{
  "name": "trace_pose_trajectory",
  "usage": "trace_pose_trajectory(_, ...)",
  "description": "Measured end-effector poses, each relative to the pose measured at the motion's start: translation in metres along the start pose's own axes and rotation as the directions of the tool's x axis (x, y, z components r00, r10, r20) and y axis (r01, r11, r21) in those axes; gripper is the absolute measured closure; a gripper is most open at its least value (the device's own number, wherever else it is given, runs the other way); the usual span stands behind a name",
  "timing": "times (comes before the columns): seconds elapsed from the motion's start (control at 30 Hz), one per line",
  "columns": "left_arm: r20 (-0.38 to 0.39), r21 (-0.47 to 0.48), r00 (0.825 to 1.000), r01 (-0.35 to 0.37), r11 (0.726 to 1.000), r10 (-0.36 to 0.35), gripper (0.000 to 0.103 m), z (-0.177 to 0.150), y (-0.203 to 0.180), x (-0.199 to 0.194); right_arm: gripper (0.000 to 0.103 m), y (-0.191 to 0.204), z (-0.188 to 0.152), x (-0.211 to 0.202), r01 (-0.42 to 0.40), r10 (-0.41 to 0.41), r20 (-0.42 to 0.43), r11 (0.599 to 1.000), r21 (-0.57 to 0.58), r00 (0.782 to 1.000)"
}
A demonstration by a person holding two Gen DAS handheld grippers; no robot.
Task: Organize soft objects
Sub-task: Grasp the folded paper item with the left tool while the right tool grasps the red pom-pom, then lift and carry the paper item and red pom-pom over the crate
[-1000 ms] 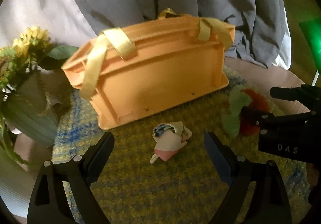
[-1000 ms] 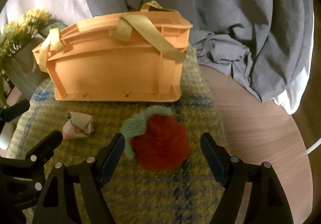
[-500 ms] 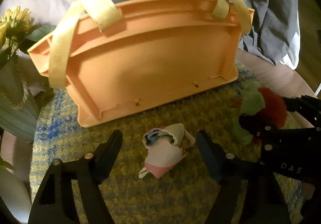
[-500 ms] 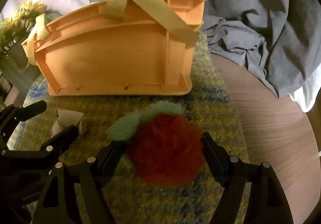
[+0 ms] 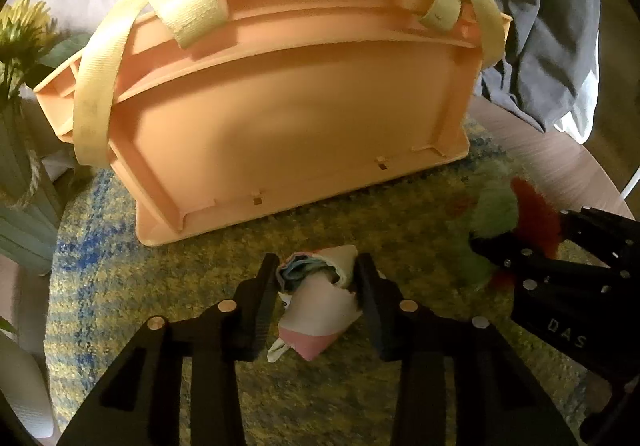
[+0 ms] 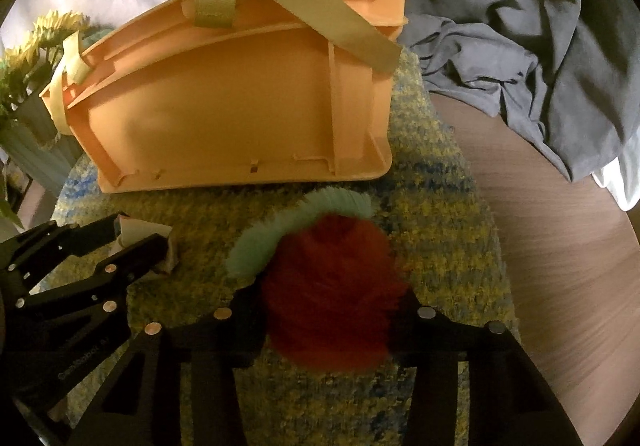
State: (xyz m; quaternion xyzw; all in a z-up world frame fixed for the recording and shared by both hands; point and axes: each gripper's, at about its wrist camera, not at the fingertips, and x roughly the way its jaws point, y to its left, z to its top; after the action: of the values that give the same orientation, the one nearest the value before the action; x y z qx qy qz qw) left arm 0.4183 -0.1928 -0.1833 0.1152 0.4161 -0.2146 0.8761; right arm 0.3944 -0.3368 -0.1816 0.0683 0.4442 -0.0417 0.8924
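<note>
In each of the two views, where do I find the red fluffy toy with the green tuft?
Left wrist view: the red fluffy toy is at the right edge, partly hidden behind the right gripper.
Right wrist view: the toy is low in the centre, between the gripper's fingers.
Shared landmark: the orange basket standing behind it on the mat.

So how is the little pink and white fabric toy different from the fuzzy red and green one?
The pink and white fabric toy is smooth cloth, folded into a cone-like shape; the fuzzy red and green toy is a shaggy, rounded ball. The fabric toy looks smaller. It sits in the left gripper; the fuzzy toy sits in the right gripper. Both are soft, pinched between fingers, over the yellow-blue mat.
</note>
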Motion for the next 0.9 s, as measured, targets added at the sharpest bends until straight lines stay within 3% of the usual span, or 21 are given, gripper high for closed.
trace_pose_trajectory(0.43,0.054,-0.028,0.998,-0.015,0.999,0.017,0.065,0.002,0.003,-0.031,0.061,0.000,-0.003,-0.018,-0.024,0.023,0.045,1.000,0.015,0.999)
trace_pose_trajectory(0.9,0.162,-0.061,0.986,-0.036,0.998,0.045,0.065,0.009,0.007,-0.082,0.061,0.013,0.001,-0.075,-0.048,0.048,0.156,0.999,-0.001,0.987)
